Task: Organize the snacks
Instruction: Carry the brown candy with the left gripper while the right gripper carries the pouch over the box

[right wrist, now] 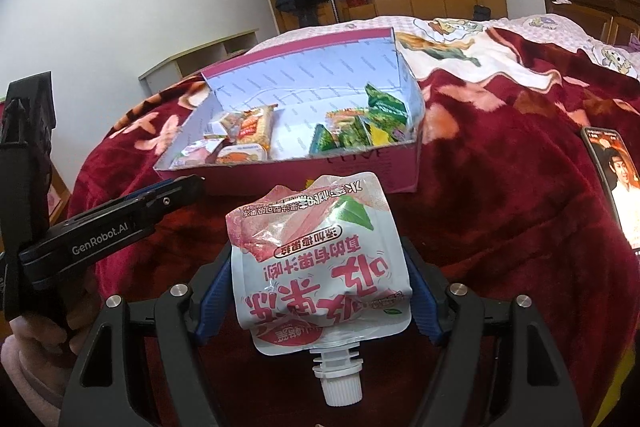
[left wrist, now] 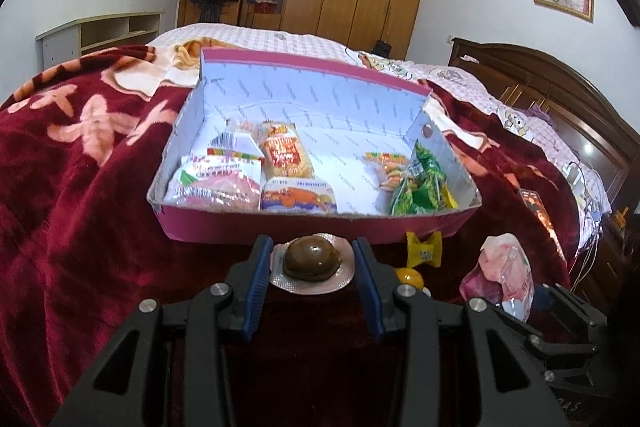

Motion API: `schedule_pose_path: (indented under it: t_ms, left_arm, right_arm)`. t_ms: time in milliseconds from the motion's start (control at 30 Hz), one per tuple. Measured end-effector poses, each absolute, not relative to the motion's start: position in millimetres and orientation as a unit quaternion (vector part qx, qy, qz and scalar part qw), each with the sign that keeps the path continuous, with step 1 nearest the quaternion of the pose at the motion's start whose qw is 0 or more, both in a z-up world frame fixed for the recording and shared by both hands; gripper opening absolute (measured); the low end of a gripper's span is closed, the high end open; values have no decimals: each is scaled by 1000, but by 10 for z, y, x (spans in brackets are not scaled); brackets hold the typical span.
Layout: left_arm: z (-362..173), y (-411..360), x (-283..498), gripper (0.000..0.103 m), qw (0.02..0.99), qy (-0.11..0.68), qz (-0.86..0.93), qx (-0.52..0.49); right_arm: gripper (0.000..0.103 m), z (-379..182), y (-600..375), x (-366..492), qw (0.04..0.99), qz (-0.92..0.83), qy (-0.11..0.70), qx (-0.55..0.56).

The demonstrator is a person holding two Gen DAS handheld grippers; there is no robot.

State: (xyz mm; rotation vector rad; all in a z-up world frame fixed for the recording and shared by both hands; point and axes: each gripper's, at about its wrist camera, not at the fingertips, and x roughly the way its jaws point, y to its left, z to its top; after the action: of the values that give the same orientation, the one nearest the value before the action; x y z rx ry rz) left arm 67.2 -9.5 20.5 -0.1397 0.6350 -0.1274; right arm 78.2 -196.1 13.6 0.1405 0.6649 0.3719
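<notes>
Snacks in both grippers: our left gripper (left wrist: 312,267) pinches a packed egg (left wrist: 311,261), right gripper (right wrist: 320,287) clamps a jelly pouch (right wrist: 320,259); either slick pack could slip short of the box (left wrist: 280,227) at centre frame.

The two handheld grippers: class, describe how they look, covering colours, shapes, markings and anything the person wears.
Both the left gripper and the right gripper have matte black angular linkage frames with triangular cut-outs and round silver pivot pins. Their jaws carry ribbed blue pads. In the right wrist view, white "GenRobot.AI" lettering marks the left gripper's side. A fluffy pink sleeve shows beneath it.
</notes>
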Motion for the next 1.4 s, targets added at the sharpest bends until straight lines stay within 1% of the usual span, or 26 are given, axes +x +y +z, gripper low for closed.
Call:
schedule_pose_path:
  t_ms: [667,1200,1400]
  left_arm:
    - [457,-67,1087,43,955,281,-73,-54]
    - [370,18,1538,43,956,287,-50,-43]
    - [276,24,1670,46,952,300,-47,-45]
  right_arm:
    - [76,368,-1850,1075,927,179,324,65]
    - [76,507,-1785,1385,932,176,314,55]
    - [76,536,-1757,1520,933,175,310,51]
